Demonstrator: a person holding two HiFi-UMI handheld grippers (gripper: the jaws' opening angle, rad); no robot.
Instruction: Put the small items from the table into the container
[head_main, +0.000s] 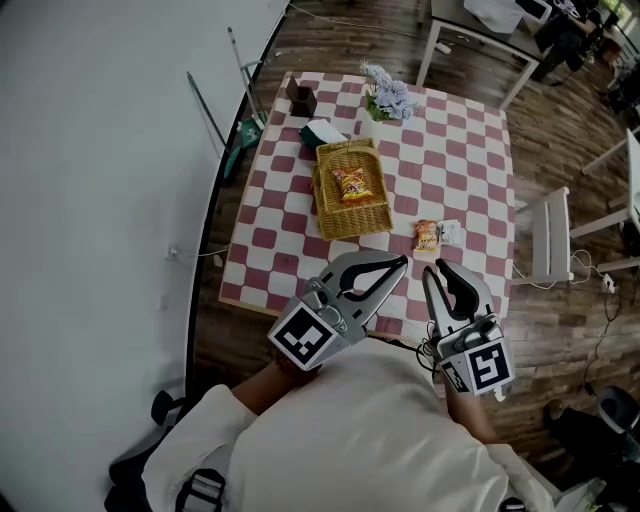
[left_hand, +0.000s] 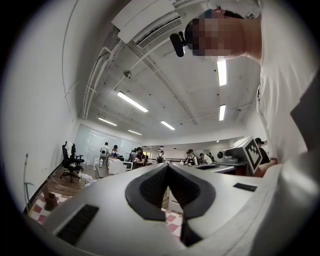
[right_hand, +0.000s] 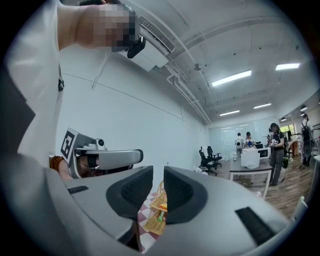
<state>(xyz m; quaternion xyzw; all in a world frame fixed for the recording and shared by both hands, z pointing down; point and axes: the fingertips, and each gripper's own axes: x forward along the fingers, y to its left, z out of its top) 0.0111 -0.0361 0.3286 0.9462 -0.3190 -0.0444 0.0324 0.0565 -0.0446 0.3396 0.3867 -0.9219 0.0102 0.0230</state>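
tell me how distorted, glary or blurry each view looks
Head view: evenly lit and sharp, with the checkered table only mildly bent. Left gripper view: heavy fisheye, dark round vignette, ceiling light strips glaring, left claw looming large. Right gripper view: same fisheye and vignette, wicker basket a sliver beyond the open right claw.

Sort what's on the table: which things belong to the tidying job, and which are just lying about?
Job: wicker basket, orange packet in it, loose snack packet, white item beside that.
Lying about: flowers, dark box, green-and-white pack.
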